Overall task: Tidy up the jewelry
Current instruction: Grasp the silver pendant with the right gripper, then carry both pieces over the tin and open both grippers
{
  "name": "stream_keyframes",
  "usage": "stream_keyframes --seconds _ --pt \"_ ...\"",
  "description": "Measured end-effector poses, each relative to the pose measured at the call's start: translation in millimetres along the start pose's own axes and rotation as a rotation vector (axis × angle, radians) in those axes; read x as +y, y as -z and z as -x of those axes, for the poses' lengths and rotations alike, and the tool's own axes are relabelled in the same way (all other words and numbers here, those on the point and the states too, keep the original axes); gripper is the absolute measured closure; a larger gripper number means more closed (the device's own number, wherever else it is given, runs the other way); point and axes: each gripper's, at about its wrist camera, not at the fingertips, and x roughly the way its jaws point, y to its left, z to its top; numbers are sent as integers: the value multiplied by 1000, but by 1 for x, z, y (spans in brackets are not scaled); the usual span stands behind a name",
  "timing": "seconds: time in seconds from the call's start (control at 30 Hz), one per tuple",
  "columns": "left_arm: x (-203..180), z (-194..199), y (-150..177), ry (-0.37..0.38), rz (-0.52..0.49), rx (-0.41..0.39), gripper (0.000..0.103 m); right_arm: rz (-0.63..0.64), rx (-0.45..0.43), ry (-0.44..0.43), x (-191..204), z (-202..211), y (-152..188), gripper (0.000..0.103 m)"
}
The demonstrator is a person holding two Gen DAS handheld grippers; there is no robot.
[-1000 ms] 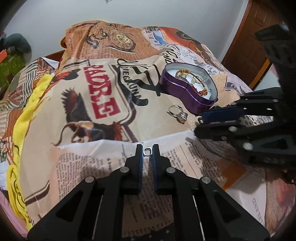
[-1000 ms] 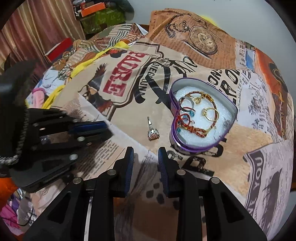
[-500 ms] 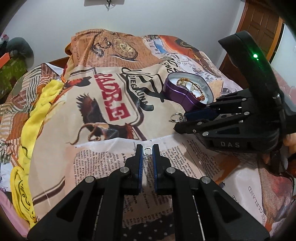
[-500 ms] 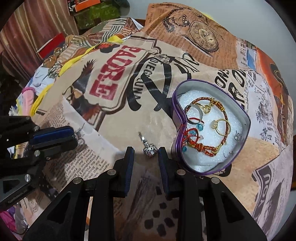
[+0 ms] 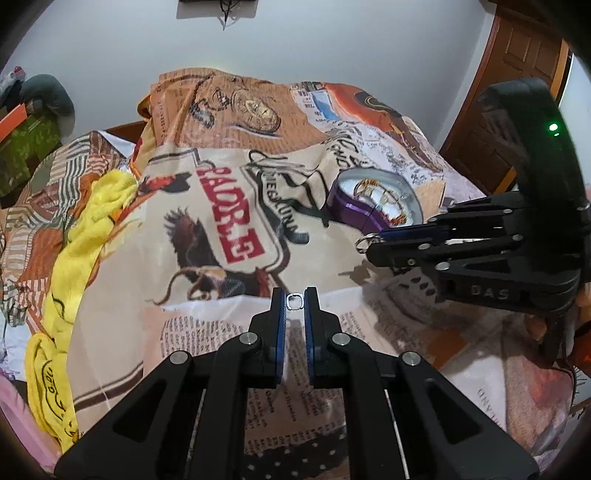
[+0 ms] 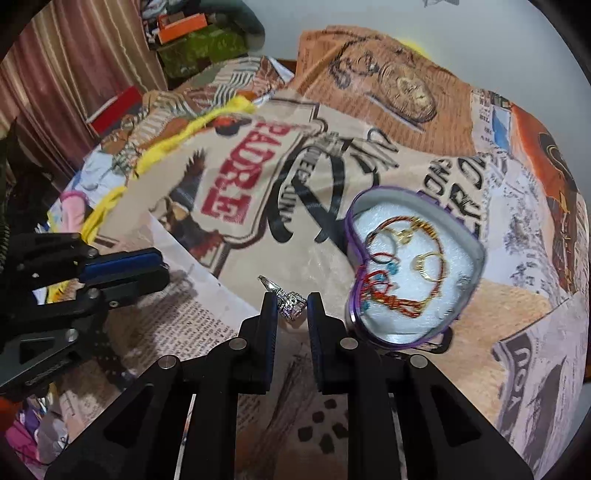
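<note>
A bed (image 5: pixel 110 369) fills the room, spread with a printed bedsheet (image 5: pixel 229 206) of newsprint, an eagle and a pocket watch. A yellow cloth (image 5: pixel 77 258) lies along its left edge. Behind stands a pale wall (image 5: pixel 295 44); a brown wooden door (image 5: pixel 517 74) is at the right. Reddish curtains (image 6: pixel 55 74) hang beyond the far corner, near an orange box (image 6: pixel 183 27).

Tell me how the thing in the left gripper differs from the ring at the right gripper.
The small link in the left gripper is a plain squarish loop; the ring at the right gripper has a round band with a sparkly stone cluster. The link is smaller than the ring and pinched edge to edge; the ring sits tilted between wider-set fingers. Both are silver-coloured.
</note>
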Motion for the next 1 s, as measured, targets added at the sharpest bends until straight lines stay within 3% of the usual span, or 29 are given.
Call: stream_keyframes --seconds 0.2,0.6,1.0 --pt "-12 0 -17 -16 -12 -26 95 -32 -83 -24 -16 33 0 88" --pt "-40 -15 -61 -1 -6 -68 95 -73 -213 28 -64 71 -5 88" --pt "-72 -65 -82 67 -42 5 95 -98 -167 -3 -90 44 -7 88"
